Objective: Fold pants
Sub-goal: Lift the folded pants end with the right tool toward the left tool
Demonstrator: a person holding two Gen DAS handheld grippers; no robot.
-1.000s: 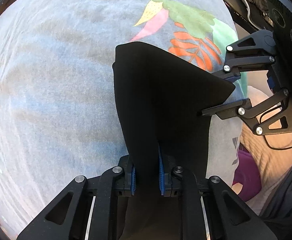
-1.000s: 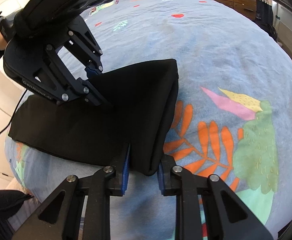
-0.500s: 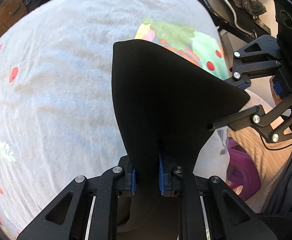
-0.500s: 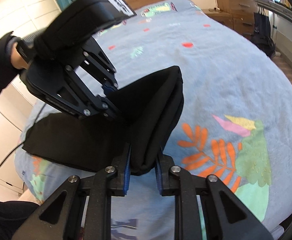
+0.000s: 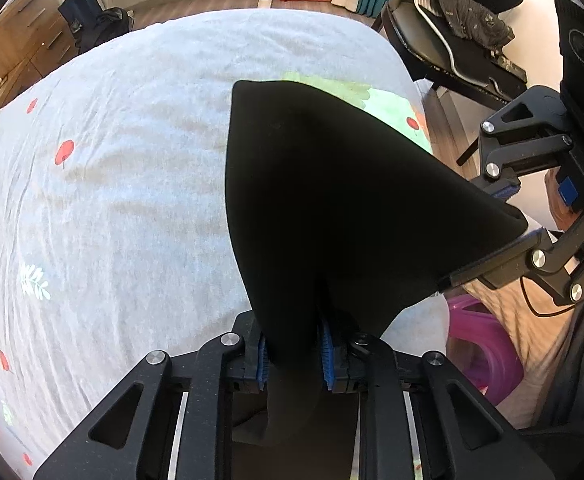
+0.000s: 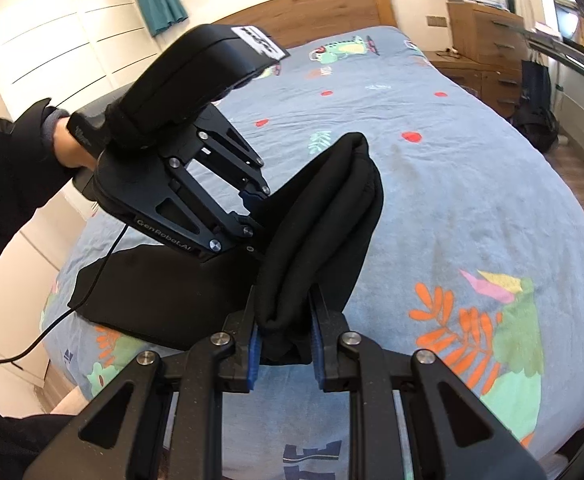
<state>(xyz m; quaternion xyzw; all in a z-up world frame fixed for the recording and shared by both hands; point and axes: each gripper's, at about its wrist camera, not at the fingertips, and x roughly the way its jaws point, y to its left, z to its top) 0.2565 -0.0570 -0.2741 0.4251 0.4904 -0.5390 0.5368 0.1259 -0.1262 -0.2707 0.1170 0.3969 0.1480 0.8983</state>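
The black pants (image 5: 331, 200) are partly folded on the blue patterned bed. My left gripper (image 5: 293, 354) is shut on one corner of the folded end. My right gripper (image 6: 284, 354) is shut on the other corner, where several layers of the pants (image 6: 331, 216) bunch up. Both hold that end raised above the bed. The rest of the pants lies flat on the bed at the left of the right wrist view. The left gripper (image 6: 252, 200) also shows there, and the right gripper (image 5: 507, 216) shows at the right of the left wrist view.
The bed cover (image 6: 471, 168) spreads wide beyond the pants. A wooden headboard (image 6: 323, 8) and drawers (image 6: 487, 32) stand behind. A chair (image 5: 463, 28) stands past the bed's edge and a pink basket (image 5: 479, 344) sits on the floor beside it.
Both grippers have lifted the held end of the pants higher off the bed and tilted up, so more of the room shows. The grips have not changed.
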